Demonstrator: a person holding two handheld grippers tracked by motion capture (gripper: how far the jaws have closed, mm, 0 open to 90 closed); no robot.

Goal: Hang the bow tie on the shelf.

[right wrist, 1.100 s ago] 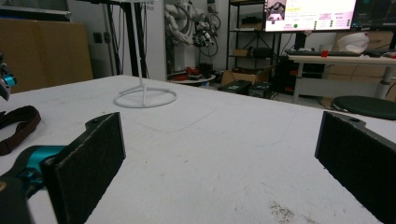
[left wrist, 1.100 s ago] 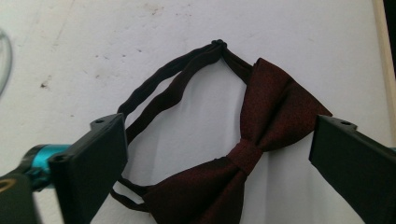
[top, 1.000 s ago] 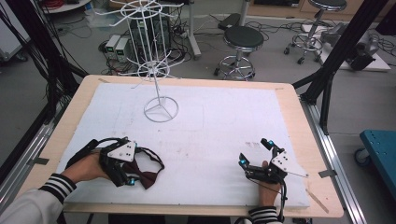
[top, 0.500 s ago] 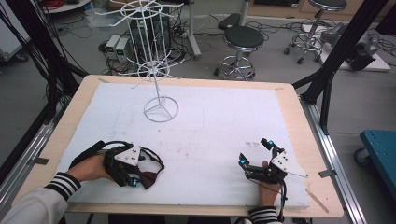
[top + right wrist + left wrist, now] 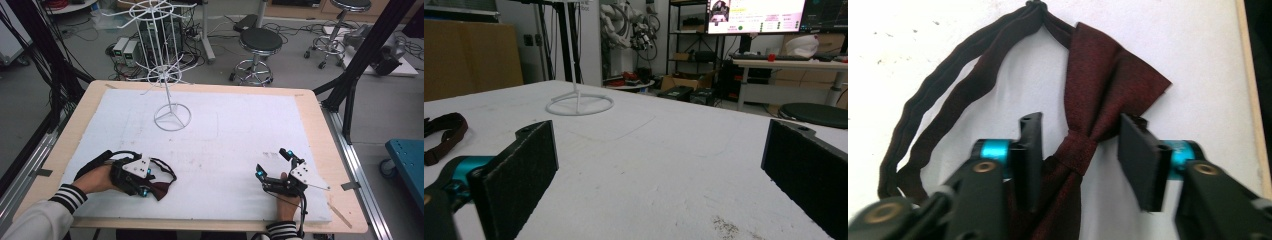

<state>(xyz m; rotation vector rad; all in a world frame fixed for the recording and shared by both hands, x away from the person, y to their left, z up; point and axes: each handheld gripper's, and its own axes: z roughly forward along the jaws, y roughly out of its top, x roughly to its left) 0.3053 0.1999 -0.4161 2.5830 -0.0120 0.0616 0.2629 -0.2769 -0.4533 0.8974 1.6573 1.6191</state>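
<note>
**White-padded table with bow tie at the near left**

White padding (image 5: 225, 150) covers the wooden table. Nearest, the left gripper (image 5: 1080, 150) sits over a dark red bow tie (image 5: 1098, 100); its jaws have just been closing and straddle the knot, pads not yet pressing. The strap (image 5: 948, 100) loops beyond. At near right, the right gripper (image 5: 272, 164) rests with jaws wide apart. Farther back stands a white wire rack (image 5: 172, 117).

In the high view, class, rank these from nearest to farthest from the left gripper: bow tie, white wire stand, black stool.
1. Bow tie: between the jaws of the left gripper, which have just been closing.
2. White wire stand: farther back on the table, middle-left.
3. Black stool: on the floor beyond the table's far edge.
</note>
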